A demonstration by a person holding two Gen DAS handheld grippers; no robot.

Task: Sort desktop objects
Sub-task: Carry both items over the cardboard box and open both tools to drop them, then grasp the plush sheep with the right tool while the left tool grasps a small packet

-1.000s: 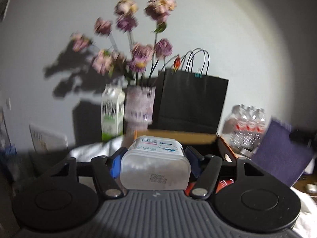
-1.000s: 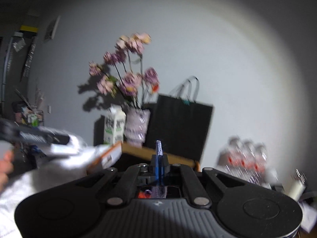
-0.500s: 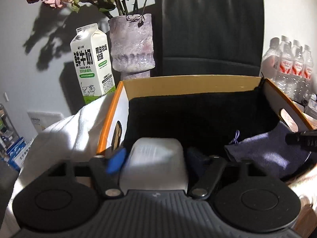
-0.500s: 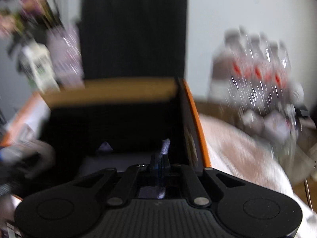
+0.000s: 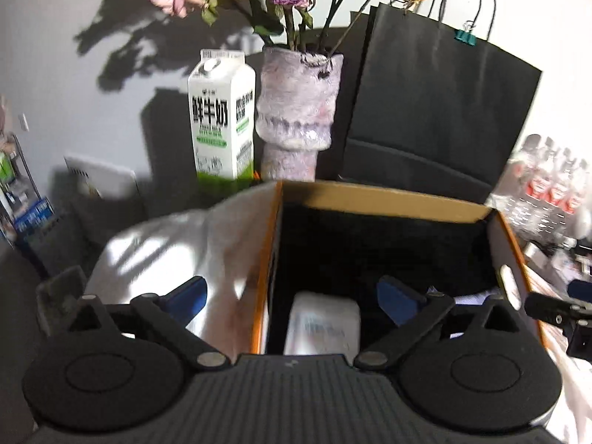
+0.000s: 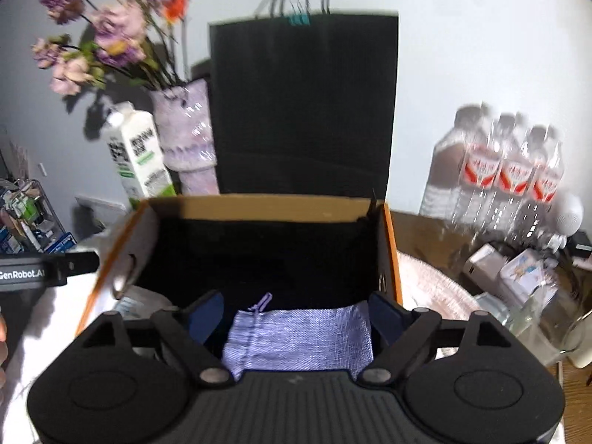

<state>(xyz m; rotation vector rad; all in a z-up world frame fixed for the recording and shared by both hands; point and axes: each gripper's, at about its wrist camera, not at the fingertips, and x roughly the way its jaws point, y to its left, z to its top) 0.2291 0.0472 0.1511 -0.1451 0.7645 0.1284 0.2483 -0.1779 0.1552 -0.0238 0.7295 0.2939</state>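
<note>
Left wrist view: milk carton (image 5: 222,118) upper left, vase (image 5: 296,111) centre, black paper bag (image 5: 436,111) upper right. Lower centre, left gripper (image 5: 292,296) spread wide and released, white container (image 5: 323,327) lying inside the orange box (image 5: 381,198). Right wrist view: right gripper (image 6: 296,312) likewise released, purple pouch (image 6: 299,336) on the box floor at lower centre, 3 water bottles (image 6: 507,174) at right.

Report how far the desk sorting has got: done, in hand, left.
Done: the white plastic container lies in the orange cardboard box, and the purple drawstring pouch lies there too. In hand: nothing; the left gripper and right gripper are both open above the box. Left: small white items sit on the table right of the box, possibly next.
</note>
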